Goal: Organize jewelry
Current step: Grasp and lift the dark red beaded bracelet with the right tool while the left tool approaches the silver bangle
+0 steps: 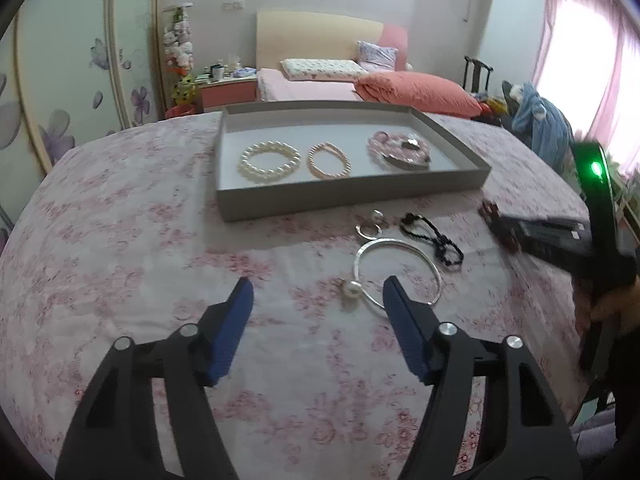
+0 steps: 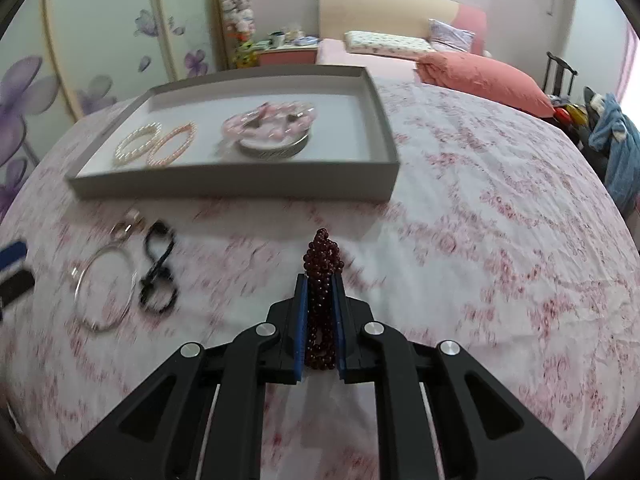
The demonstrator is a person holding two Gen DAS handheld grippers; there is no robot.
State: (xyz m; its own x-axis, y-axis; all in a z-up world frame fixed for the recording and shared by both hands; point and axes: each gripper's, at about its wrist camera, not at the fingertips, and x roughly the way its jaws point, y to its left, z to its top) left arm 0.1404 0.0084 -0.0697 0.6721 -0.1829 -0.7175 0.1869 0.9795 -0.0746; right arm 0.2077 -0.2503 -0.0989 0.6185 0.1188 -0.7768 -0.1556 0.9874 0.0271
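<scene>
Bare tray (image 2: 376, 128) floor right of the pink bracelet pile (image 2: 272, 124).

Both the left gripper (image 1: 318, 290) and right gripper (image 2: 320, 280) have matte black linkage arms, round silver pivot screws and blue ribbed pads (image 1: 234, 330) lining their fingers

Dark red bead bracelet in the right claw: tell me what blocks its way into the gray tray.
Nothing visible does. The dark red bead bracelet is clamped in the right claw, with only bare floral cloth before the gray tray, whose near wall is low.
</scene>
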